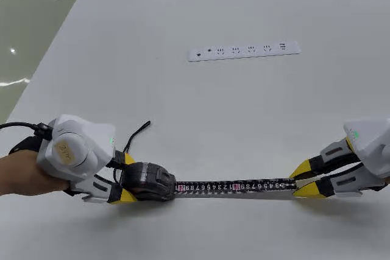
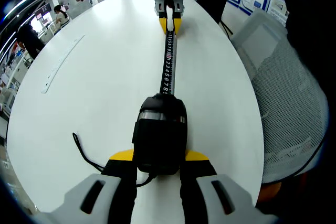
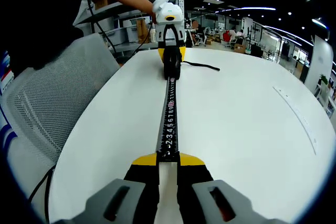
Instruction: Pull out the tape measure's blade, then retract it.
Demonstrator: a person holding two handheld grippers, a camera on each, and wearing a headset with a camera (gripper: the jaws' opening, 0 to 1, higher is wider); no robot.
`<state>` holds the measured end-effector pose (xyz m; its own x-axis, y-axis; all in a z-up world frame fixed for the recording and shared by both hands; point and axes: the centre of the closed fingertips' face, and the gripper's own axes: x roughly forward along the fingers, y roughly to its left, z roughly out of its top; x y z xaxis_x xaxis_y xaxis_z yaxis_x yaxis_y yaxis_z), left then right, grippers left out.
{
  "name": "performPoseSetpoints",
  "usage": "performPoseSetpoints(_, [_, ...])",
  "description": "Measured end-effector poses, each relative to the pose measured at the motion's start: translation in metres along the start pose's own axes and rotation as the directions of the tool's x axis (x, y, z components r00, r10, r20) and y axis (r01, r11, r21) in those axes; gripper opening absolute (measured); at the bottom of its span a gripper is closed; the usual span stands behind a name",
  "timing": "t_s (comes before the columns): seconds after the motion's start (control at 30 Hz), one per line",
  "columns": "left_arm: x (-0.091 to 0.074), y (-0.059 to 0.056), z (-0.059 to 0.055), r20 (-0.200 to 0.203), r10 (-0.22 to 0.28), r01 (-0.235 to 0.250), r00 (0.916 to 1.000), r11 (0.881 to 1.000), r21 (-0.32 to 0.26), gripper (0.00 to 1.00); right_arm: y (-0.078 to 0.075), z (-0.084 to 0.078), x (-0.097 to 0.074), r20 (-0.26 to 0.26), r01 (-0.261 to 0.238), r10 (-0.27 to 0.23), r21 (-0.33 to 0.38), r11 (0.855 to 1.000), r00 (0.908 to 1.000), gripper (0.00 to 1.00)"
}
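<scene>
Roughly half done: dark numbered blade (image 1: pixel 234 187) drawn out flat along the frame's lower edge over white tabletop (image 1: pixel 183 108), black plastic case (image 1: pixel 149 181) clamped in left claw (image 1: pixel 126 178), tip pinched in right claw (image 1: pixel 303 181), retraction left.

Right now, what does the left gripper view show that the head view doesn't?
The left gripper view adds a grey mesh chair beside the table and people far off. The head view adds the hand gripping the left tongs and the greenish floor. Both show the tape measure, its blade pulled out, the right tongs pinching its end, and the power strip.
</scene>
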<state>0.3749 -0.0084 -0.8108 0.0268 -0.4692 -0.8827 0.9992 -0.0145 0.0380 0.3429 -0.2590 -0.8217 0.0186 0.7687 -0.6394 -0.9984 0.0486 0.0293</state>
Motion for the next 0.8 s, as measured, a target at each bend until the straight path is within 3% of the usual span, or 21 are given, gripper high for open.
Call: performPoseSetpoints(0.8, [0.0010, 0.0004, -0.0016, -0.008, -0.001, 0.001, 1.0000, 1.000, -0.002, 0.26, 0.0006, -0.0077, -0.0089, -0.009, -0.002, 0.002, 0.009, 1.000, 1.0000, 0.10])
